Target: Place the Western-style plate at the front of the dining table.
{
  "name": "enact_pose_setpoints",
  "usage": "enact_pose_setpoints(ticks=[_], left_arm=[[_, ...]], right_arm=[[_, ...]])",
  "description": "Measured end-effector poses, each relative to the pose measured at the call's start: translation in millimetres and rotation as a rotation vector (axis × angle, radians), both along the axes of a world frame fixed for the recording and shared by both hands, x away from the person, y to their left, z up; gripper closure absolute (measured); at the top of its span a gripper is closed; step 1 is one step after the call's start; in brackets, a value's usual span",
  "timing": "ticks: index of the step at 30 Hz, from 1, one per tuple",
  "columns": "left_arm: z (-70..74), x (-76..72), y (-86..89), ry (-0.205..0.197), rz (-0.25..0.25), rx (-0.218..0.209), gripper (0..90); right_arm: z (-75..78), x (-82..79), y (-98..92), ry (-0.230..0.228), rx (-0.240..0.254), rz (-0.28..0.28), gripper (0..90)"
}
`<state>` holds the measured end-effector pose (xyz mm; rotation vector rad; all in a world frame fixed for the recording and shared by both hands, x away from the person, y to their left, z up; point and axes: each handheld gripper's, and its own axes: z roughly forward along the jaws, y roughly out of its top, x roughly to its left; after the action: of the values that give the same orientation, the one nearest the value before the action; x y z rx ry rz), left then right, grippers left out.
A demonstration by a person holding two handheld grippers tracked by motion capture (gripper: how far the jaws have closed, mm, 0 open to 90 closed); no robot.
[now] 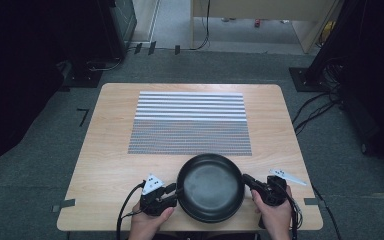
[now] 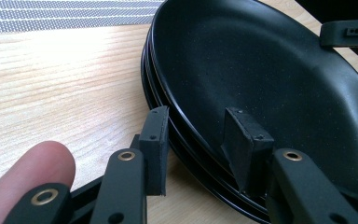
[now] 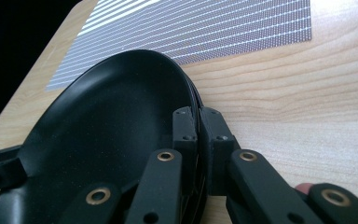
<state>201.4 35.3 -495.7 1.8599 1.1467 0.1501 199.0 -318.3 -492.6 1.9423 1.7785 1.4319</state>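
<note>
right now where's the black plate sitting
In the high view the black plate sits at the near edge of the table, centred, just in front of the striped mat, between the left tongs and right tongs.

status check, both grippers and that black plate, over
Right gripper shut on the black plate rim. Left gripper open, jaws astride the opposite rim. Plate on the table, striped mat beyond. Nothing in the way.
</note>
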Motion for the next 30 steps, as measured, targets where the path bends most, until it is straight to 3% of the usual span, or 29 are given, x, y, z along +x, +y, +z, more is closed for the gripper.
enact_pose_setpoints(ticks=[4, 9, 13, 22, 30], left_arm=[[-0.2, 0.8, 1.0, 0.008, 0.005, -0.005, 64.0], [-1.2, 0.9, 0.1, 0.017, 0.012, -0.004, 62.8], [-0.8, 0.7, -0.1, 0.02, 0.017, -0.003, 63.3], [1.5, -1.7, 0.0, 0.034, 0.018, -0.002, 63.5], [5.3, -3.0, 3.6, 0.025, 0.031, -0.008, 64.9]], right_arm=[[0.0, -0.4, 1.0, 0.012, 0.011, -0.004, 86.1], [0.5, -1.2, 6.8, 0.012, -0.011, -0.005, 86.0], [-0.5, -0.6, 5.6, 0.018, 0.01, -0.01, 86.1], [-1.0, -0.6, 8.7, 0.006, -0.004, -0.016, 86.0], [-2.6, -0.1, 9.0, 0.01, 0.015, -0.004, 86.0]])
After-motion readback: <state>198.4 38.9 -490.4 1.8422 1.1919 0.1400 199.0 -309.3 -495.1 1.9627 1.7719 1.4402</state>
